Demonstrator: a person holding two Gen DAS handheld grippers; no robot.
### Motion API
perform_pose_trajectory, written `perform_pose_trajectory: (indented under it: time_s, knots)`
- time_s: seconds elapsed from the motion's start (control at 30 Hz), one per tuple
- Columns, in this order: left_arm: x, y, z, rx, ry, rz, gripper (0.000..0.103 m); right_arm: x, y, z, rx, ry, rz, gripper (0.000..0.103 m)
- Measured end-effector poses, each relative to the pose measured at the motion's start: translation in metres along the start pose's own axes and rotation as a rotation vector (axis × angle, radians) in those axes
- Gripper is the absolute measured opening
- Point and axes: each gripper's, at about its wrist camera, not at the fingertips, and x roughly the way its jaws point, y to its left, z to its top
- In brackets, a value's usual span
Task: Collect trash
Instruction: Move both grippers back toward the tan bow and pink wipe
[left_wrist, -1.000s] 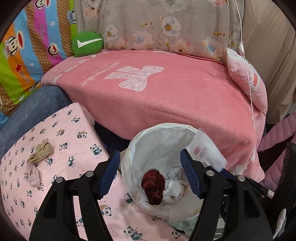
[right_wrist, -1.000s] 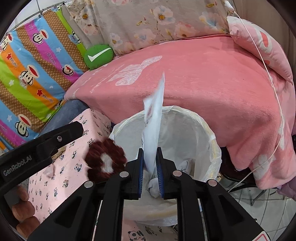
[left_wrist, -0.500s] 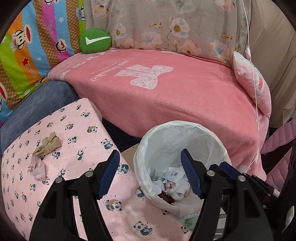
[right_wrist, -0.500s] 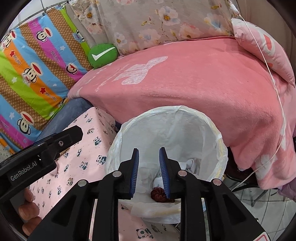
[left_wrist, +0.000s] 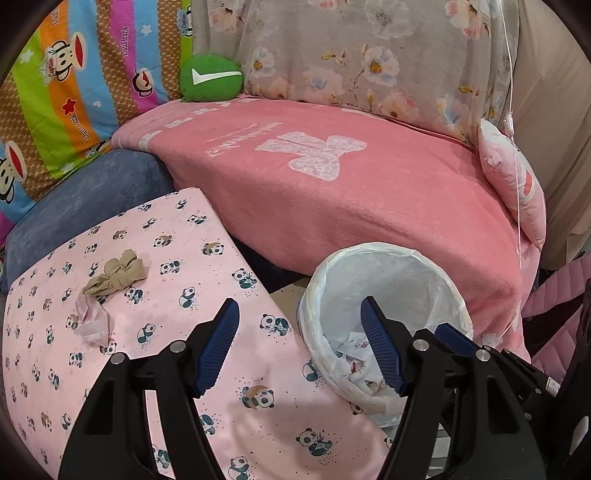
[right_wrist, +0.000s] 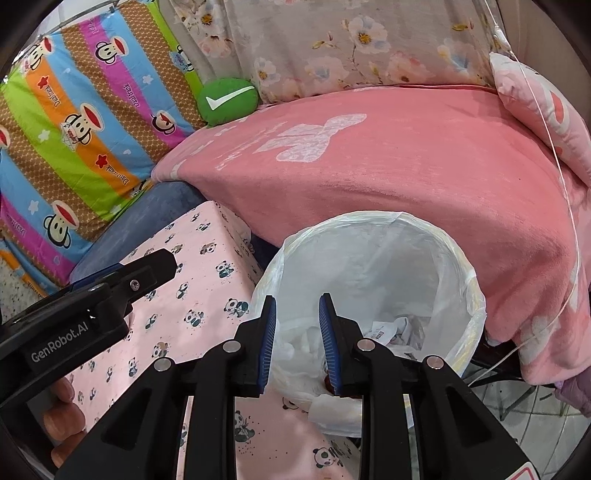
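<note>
A white-lined trash bin (left_wrist: 388, 251) (right_wrist: 369, 218) stands between the panda-print surface (left_wrist: 166, 295) and the pink bed. Crumpled paper and wrappers (left_wrist: 354, 350) (right_wrist: 388, 328) lie at its bottom. My left gripper (left_wrist: 300, 306) is open and empty, hovering over the panda surface's right edge beside the bin. On that surface to its left lie a tan knotted cloth (left_wrist: 118, 277) and a crumpled pink tissue (left_wrist: 92, 321). My right gripper (right_wrist: 298, 300) hangs above the bin's near rim, jaws a little apart with nothing between them.
A pink blanket (left_wrist: 369, 192) covers the bed behind the bin, with a green cushion (left_wrist: 210, 79) and floral and striped bedding at the back. A thin white cord (left_wrist: 517, 184) hangs at the right. A hand (right_wrist: 59, 424) holds the left gripper at the lower left.
The right gripper let go of the white wrapper, and the dark red scrunchie fell from the left; both now lie in the bin. Both grippers drew back, the left one leftward over the panda surface.
</note>
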Motion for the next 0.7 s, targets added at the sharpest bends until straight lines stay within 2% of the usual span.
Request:
perform_pose_trajectory:
  time_s: [0.57,0.7]
  knots:
    - [-0.007,0.059,-0.010,-0.100,0.005,0.042,0.070,0.009,0.056,-0.007,-0.091,0.024,0.024,0.027]
    - [-0.005,0.079,-0.015,-0.126,0.016,0.066,0.071,0.012,0.069,-0.009,-0.107,0.027,0.032,0.033]
